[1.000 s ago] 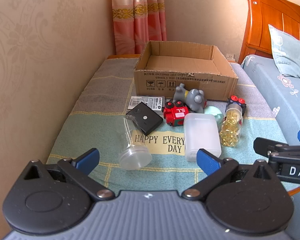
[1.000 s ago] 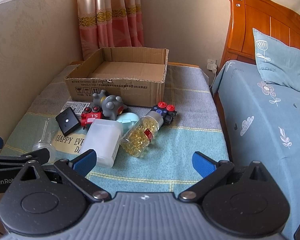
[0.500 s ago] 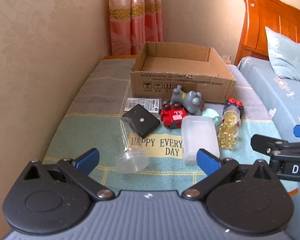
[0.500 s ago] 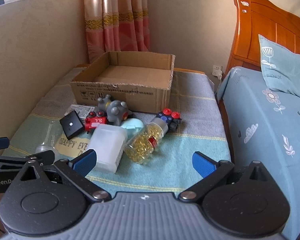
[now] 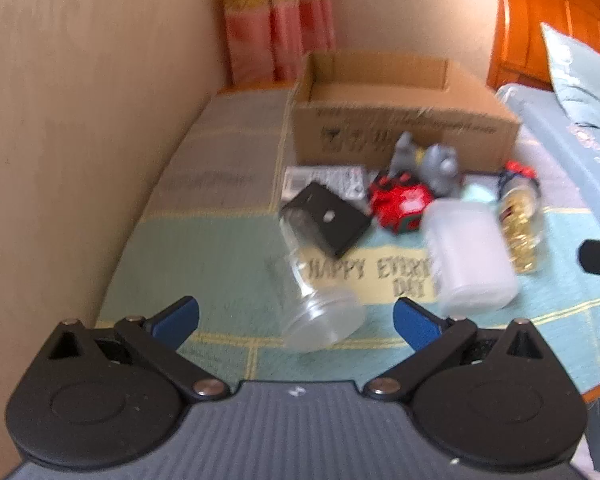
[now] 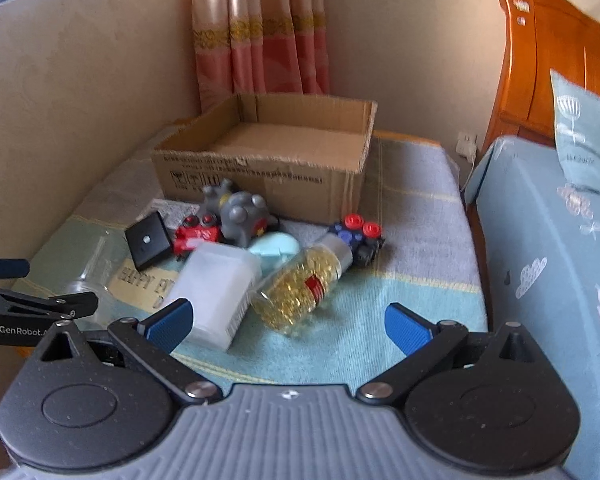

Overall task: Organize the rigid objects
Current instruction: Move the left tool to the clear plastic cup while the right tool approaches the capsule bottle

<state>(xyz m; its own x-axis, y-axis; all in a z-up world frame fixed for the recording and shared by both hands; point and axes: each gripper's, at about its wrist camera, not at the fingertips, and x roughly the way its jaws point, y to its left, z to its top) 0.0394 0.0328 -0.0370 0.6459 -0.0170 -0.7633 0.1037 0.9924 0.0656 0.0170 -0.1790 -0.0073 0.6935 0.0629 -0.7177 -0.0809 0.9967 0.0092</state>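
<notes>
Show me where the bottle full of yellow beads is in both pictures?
Left wrist view: the bottle of yellow beads lies at the right, beside the white plastic container.
Right wrist view: the bottle lies in the middle, right of that container.
Shared landmark: the cardboard box behind it.

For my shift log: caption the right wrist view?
Open right gripper facing capsule bottle, white container and toys before an empty cardboard box.

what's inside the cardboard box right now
The cardboard box shows only bare brown floor and inner walls; nothing is visible in it. The strip just behind its near wall is hidden. The toys and bottles lie outside, in front of it.
</notes>
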